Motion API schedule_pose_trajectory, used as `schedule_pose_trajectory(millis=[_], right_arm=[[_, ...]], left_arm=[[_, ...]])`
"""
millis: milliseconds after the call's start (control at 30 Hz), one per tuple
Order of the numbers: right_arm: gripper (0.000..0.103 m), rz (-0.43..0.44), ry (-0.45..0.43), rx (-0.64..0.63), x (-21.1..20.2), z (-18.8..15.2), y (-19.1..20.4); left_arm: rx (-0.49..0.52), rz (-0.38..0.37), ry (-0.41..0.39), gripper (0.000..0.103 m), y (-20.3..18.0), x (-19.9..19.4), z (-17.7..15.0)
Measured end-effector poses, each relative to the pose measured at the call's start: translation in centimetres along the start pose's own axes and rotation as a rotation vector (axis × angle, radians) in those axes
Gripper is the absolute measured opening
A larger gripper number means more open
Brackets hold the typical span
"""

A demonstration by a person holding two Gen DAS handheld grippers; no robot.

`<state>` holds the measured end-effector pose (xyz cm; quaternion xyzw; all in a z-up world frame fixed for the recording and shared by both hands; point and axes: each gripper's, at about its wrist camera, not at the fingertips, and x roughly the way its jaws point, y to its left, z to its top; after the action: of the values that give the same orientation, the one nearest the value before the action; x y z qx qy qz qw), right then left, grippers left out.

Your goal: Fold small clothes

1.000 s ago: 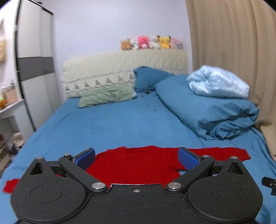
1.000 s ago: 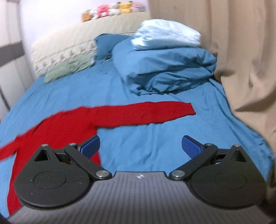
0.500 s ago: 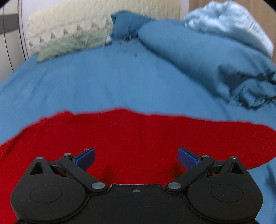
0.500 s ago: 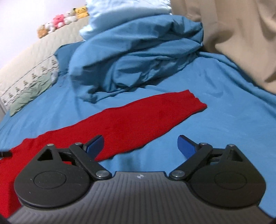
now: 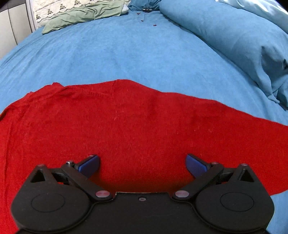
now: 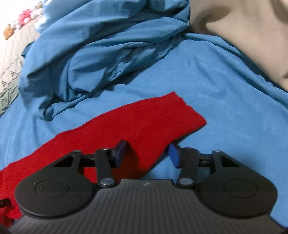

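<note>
A red long-sleeved knit top [image 5: 126, 129] lies spread flat on the blue bed sheet [image 5: 126, 54]. My left gripper [image 5: 142, 166] is wide open and hovers low over the body of the top, near its neckline. In the right wrist view one sleeve [image 6: 144, 122] stretches out to the right, with its cuff end on the sheet. My right gripper [image 6: 146, 154] is partly closed, with the jaws on either side of the sleeve's lower edge near the cuff. The pads stand apart and do not pinch the cloth.
A bunched blue duvet [image 6: 100, 54] lies just behind the sleeve and at the right in the left wrist view [image 5: 243, 41]. A green pillow [image 5: 81, 16] lies at the head of the bed. A beige curtain [image 6: 243, 32] hangs at the right. Plush toys [image 6: 23, 18] sit on the headboard.
Both grippers have moved down and closer to the red top. The right gripper's jaws have narrowed around the sleeve near the cuff. The left gripper stays wide open.
</note>
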<state>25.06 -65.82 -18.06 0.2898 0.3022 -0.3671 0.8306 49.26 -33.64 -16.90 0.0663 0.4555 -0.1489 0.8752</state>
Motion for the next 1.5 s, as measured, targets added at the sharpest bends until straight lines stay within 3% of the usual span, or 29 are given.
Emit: schedule_pose_trajectory(millis=[33,100,267,367,467,600,733,900,967,1067,1100,1133,1200,1267,1433,1500], right_arm=[[0.034,-0.006,0.009,-0.018,0.0,0.3,0.1],[0.021,0.017,0.027,-0.035,-0.3,1.1,0.5],[0.021,0.168,-0.040,-0.043,-4.9,3.3,4.3],[0.021,0.311,-0.069,-0.115,-8.4,3.7,9.5],[0.021,0.459,-0.078,-0.198,-11.8,2.6,16.2],[0.021,0.630,-0.040,-0.313,-14.9,-1.5,26.0],[0.021,0.751,0.048,-0.396,-15.4,-8.2,34.0],[0.021,0.756,0.148,-0.610,-13.9,-19.1,40.5],[0.021,0.725,0.205,-0.674,-12.9,-22.6,41.3],[0.029,0.683,0.248,-0.730,-12.4,-25.2,41.1],[0.044,0.686,0.245,-0.746,-12.7,-25.4,40.8],[0.068,0.686,0.235,-0.764,-13.2,-25.1,40.2],[0.091,0.668,0.185,-0.788,-14.3,-24.1,38.6],[0.093,0.644,0.131,-0.815,-15.6,-23.0,36.1],[0.093,0.542,0.119,-0.779,-14.4,-18.5,31.1],[0.093,0.502,0.124,-0.746,-13.9,-17.1,28.5]], left_arm=[[-0.010,-0.003,-0.001,0.103,0.0,-0.3,0.1],[-0.046,-0.019,-0.012,0.102,0.6,-1.3,0.3],[-0.060,-0.026,-0.107,0.101,2.7,-5.4,1.4],[0.003,-0.010,-0.163,0.101,4.8,-8.3,1.8],[0.023,-0.022,-0.167,0.102,8.1,-10.7,1.8],[0.013,0.004,-0.171,0.102,14.6,-12.8,1.2],[-0.037,0.052,-0.174,0.102,21.1,-14.0,-0.6],[-0.091,0.106,-0.149,0.102,27.3,-13.6,-2.9],[-0.079,0.118,-0.133,0.102,28.3,-13.3,-3.8],[-0.062,0.102,-0.125,0.102,28.8,-13.3,-4.1],[-0.056,0.091,-0.126,0.102,28.7,-13.4,-4.2],[-0.050,0.078,-0.128,0.102,28.7,-13.5,-4.3],[-0.026,0.041,-0.132,0.102,27.7,-13.4,-3.8],[0.017,0.003,-0.146,0.102,26.2,-13.8,-4.0],[0.146,-0.085,-0.142,0.101,19.8,-11.7,-3.1],[0.160,-0.092,-0.129,0.092,17.7,-9.7,-3.1]])
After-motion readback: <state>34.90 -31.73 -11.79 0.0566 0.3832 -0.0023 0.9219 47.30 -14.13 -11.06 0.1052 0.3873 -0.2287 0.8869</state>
